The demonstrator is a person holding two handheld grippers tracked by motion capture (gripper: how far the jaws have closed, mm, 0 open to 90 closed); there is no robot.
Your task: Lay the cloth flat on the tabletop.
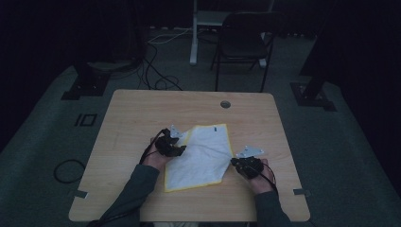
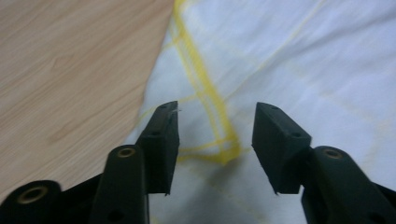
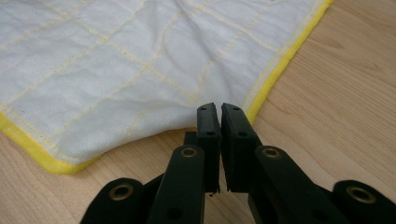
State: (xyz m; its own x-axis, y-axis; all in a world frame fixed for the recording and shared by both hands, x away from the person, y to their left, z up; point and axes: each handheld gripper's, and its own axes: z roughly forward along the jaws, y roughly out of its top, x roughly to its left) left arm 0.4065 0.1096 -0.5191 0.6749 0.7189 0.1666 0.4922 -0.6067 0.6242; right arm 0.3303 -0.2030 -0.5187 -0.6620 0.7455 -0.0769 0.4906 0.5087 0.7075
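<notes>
We hold the left hand-held gripper [image 2: 217,135] apart over the cloth [image 1: 202,156]; the right hand-held gripper [image 3: 220,116] pinches its edge on the desk [image 1: 132,113].

The table [image 1: 137,113] is pale wood-grain, smooth and matt; the cloth [image 1: 203,153] at centre frame is white woven fabric, quilted with thin yellow stitching and a yellow hem (softly wrinkled); the right gripper [image 3: 220,109] has matt black plastic jaws with brassy rivets.
</notes>
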